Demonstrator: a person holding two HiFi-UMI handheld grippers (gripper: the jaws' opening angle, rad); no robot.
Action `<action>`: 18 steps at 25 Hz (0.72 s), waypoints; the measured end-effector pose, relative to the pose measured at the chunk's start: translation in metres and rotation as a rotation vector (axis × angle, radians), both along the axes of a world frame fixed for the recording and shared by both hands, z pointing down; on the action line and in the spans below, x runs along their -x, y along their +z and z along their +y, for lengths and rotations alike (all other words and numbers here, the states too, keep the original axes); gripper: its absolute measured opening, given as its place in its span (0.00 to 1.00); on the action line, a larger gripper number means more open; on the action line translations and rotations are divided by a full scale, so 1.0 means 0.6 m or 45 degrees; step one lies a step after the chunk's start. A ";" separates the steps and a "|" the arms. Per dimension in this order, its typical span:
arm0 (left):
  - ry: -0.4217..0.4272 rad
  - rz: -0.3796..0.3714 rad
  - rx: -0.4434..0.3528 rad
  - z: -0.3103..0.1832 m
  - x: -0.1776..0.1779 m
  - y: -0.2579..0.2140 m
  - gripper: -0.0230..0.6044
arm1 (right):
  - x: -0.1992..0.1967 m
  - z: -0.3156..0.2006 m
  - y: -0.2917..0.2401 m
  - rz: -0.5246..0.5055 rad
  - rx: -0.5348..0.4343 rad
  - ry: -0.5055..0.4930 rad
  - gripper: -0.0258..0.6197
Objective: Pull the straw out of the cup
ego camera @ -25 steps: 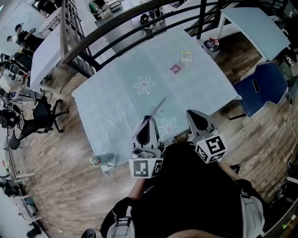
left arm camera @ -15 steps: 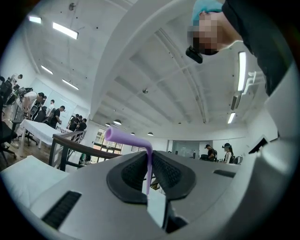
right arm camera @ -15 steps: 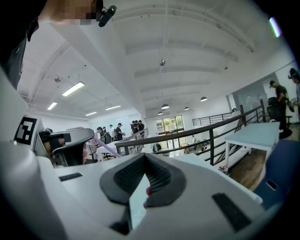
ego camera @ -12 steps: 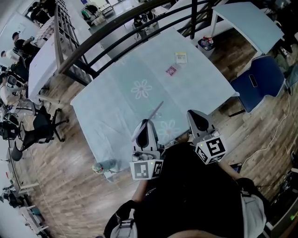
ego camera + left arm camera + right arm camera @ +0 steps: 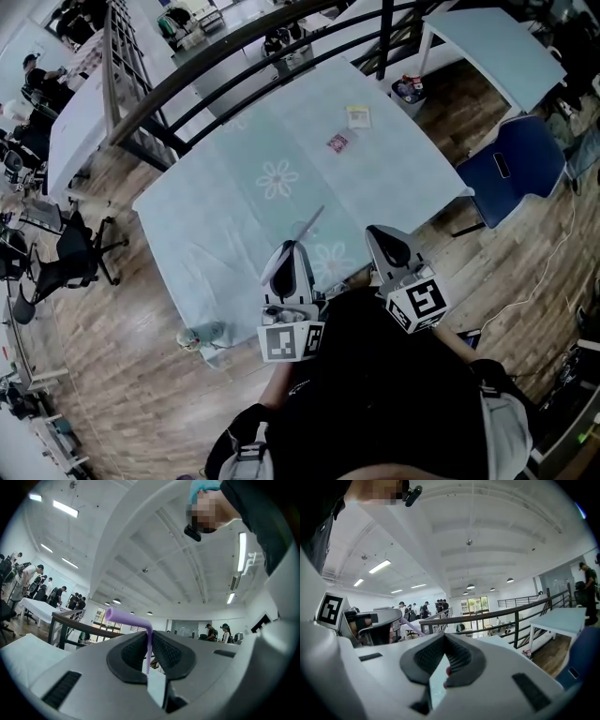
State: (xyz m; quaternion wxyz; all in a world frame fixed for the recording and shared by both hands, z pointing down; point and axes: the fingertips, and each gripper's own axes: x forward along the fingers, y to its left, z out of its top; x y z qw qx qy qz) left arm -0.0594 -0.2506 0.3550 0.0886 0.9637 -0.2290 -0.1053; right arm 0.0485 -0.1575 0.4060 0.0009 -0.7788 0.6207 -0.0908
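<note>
Bright ceiling strip lights [image 5: 65,509] — heavy fisheye warp, dark corners.

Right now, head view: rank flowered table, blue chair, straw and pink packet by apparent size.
1. flowered table, largest by far
2. blue chair
3. straw and pink packet: not ranked. The straw is longer but very thin and nearer the camera; both look tiny.

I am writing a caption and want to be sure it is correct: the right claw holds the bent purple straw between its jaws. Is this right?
Not quite: the side is wrong. The left claw holds the bent purple straw between its jaws, as the left gripper view shows. In the right gripper view, the right claw has no straw between its jaws.
</note>
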 end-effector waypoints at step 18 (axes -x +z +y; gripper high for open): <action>0.011 -0.025 0.003 0.005 -0.009 0.007 0.10 | 0.006 -0.001 0.005 -0.007 0.013 -0.035 0.05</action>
